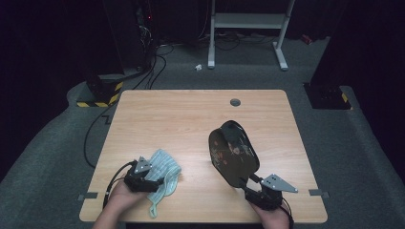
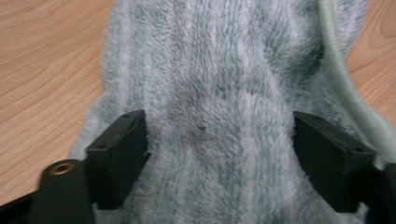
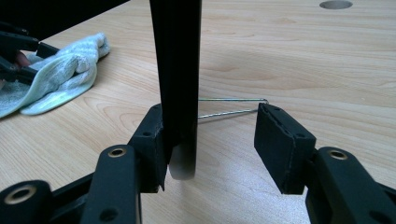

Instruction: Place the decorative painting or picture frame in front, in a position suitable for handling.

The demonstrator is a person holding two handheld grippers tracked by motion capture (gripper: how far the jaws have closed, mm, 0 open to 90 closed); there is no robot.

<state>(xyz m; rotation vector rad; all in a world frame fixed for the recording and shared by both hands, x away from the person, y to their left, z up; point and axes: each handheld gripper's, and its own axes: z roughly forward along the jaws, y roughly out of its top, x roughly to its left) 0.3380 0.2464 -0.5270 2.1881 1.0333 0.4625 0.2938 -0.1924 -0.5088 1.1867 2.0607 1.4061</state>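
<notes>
Fluffy pale-green cloth (image 2: 219,107) lies between the pads of the left gripper (image 1: 142,177), whose jaws stand wide on either side of a raised fold and do not pinch it, so nothing is gripped on that side; the cloth rests bunched on the wooden table (image 1: 191,119), just ahead of and under that tool. Well apart to the other side, the right gripper (image 1: 258,187) has a dark round plate (image 1: 233,152) standing on edge between its jaws. In the right gripper view one pad sits against the plate's (image 3: 176,70) face, while the other pad (image 3: 280,144) stands clear across a gap, and a thin wire stand (image 3: 233,106) lies on the table just beyond. By my reading, the plate is propped upright to present a face for wiping, while the left tool settles over the cloth to pick it up.
</notes>
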